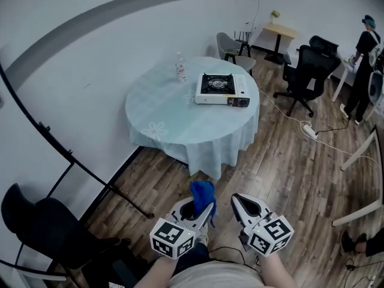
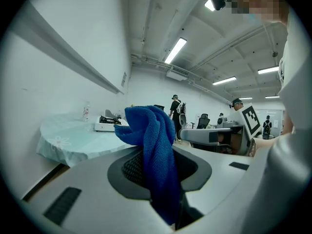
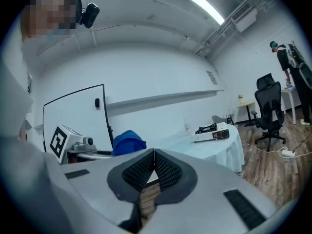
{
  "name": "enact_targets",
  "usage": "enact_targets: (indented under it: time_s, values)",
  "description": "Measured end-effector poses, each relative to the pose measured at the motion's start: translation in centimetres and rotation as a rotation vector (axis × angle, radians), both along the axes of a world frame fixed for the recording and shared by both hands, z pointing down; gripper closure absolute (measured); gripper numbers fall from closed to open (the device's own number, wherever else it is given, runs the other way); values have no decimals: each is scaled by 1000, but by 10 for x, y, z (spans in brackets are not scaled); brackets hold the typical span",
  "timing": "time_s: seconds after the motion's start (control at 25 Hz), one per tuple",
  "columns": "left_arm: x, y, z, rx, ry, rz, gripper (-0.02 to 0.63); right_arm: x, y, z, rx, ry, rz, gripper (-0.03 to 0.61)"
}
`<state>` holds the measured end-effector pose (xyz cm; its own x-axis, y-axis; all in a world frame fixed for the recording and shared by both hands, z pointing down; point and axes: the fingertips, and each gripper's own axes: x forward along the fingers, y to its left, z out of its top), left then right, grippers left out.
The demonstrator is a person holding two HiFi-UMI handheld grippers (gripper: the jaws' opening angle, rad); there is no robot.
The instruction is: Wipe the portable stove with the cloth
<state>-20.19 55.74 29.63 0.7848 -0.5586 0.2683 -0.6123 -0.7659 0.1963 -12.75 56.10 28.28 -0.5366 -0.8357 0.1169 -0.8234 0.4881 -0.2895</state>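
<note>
A white portable stove point(image 1: 221, 90) with a black burner sits on the round table point(image 1: 174, 122) with a pale blue cloth cover, well ahead of both grippers. It shows small in the left gripper view, stove point(image 2: 109, 124), and in the right gripper view, stove point(image 3: 213, 132). My left gripper point(image 1: 209, 207) is shut on a blue cloth point(image 1: 203, 193), which bunches up above its jaws, cloth point(image 2: 151, 145). Beside it my right gripper point(image 1: 235, 200) is shut with nothing between its jaws point(image 3: 154, 152). Both are held low, over the wooden floor in front of the table.
A clear plastic bottle point(image 1: 180, 67) stands on the table behind the stove. Black office chairs point(image 1: 308, 71) and a small table point(image 1: 279, 35) stand at the back right, with a person point(image 1: 363, 65) beyond. A power strip and cables point(image 1: 309, 130) lie on the floor. A black stand leg point(image 1: 90, 173) crosses at left.
</note>
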Motion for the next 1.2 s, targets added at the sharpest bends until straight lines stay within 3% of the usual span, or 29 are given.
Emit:
enact_targets:
  time_s: [0.32, 0.52, 0.88, 1.2]
  values:
    - [-25, -128, -5, -19, 45, 19, 497, -28, -127, 6, -25, 31, 38, 557]
    - [-27, -183, -9, -14, 54, 78, 497, -30, -181, 3, -29, 43, 93, 557]
    - [-29, -238, -2, -50, 72, 101, 497, -21, -231, -1, -22, 49, 195, 557]
    - [-17, -275, 8, -70, 72, 112, 497, -14, -274, 8, -42, 58, 161, 557]
